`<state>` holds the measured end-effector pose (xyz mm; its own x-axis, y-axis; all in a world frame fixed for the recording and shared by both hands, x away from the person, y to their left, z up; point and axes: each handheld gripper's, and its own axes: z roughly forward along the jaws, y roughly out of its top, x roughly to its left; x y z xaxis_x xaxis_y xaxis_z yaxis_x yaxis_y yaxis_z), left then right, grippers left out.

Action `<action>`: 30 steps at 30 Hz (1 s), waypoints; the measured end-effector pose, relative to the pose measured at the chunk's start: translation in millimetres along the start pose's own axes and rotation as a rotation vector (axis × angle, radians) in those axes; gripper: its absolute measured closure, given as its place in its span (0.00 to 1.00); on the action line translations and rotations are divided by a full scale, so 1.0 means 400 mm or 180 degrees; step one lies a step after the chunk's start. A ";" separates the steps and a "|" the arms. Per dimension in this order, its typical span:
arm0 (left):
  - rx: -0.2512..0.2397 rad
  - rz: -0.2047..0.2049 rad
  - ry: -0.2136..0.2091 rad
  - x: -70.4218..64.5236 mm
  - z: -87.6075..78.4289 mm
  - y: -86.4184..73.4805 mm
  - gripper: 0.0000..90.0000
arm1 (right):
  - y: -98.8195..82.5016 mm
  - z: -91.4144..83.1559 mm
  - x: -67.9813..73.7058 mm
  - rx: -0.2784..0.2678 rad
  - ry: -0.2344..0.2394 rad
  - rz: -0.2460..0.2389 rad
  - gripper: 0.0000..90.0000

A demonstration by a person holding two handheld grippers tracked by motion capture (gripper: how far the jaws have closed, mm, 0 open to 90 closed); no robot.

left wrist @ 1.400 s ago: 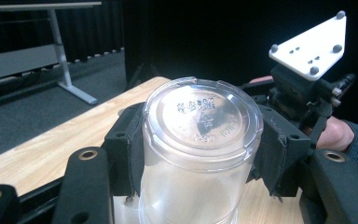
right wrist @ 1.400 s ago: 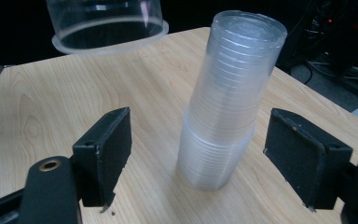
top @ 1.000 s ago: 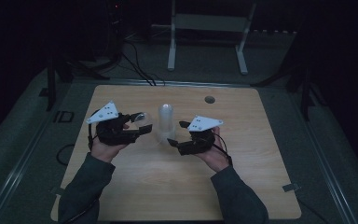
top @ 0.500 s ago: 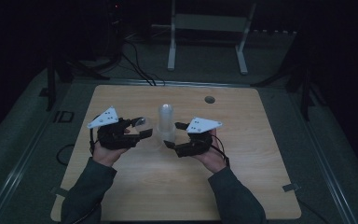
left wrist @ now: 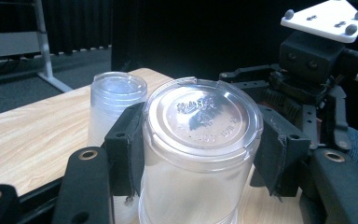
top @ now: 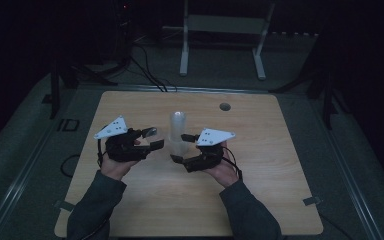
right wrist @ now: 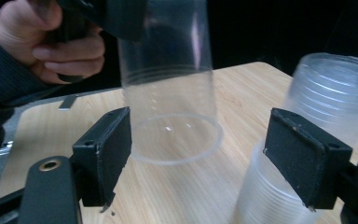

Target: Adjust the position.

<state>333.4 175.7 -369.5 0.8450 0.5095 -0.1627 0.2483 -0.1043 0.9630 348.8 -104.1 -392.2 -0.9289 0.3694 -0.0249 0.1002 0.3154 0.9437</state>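
Two grippers meet over the middle of the bench [top: 145, 200], each in a person's hand, beside a stack [top: 177, 132] of clear plastic cups that stands bottom-up on the wood. Nearest, just left of the stack, the left gripper [top: 150, 140] has its jaws clamped on a single clear cup [left wrist: 198, 154], held bottom-up and off the bench; its pads [left wrist: 128, 144] press both sides of the cup just under the flat base, which carries raised lettering too small to read. Just right of the stack, the right gripper [top: 180, 148] has its jaws spread, one finger in front of the stack and one behind, with the stack's lower part between them; whether a pad touches the stack cannot be told. From the right gripper view the held cup [right wrist: 170, 88] hangs with its open rim down above the bench, and the stack [right wrist: 303, 154] sits by the right-hand pad [right wrist: 303, 156]. Beyond the stack, near the far edge, a small round hole [top: 224, 106] marks the bench. Farther back, on the dark floor, stands a white frame [top: 223, 35].
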 end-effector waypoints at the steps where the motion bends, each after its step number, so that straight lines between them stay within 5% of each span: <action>1: -0.0006 0.0000 -0.0002 0.000 0.001 -0.001 0.46 | 0.000 0.002 0.002 -0.0007 0.0017 -0.0006 0.25; 17: -0.0181 -0.0066 -0.0147 -0.009 0.000 -0.014 0.46 | -0.009 0.008 -0.001 -0.0225 0.0261 0.0208 0.24; 30: -0.0242 -0.0030 -0.0337 -0.012 0.000 -0.017 0.46 | -0.009 0.004 0.005 -0.0290 0.0419 0.0176 0.24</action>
<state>327.6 174.0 -375.3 0.8891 0.4166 -0.1896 0.2231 -0.0329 0.9742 347.0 -103.2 -396.1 -0.9621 0.2645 0.0657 0.1252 0.2149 0.9686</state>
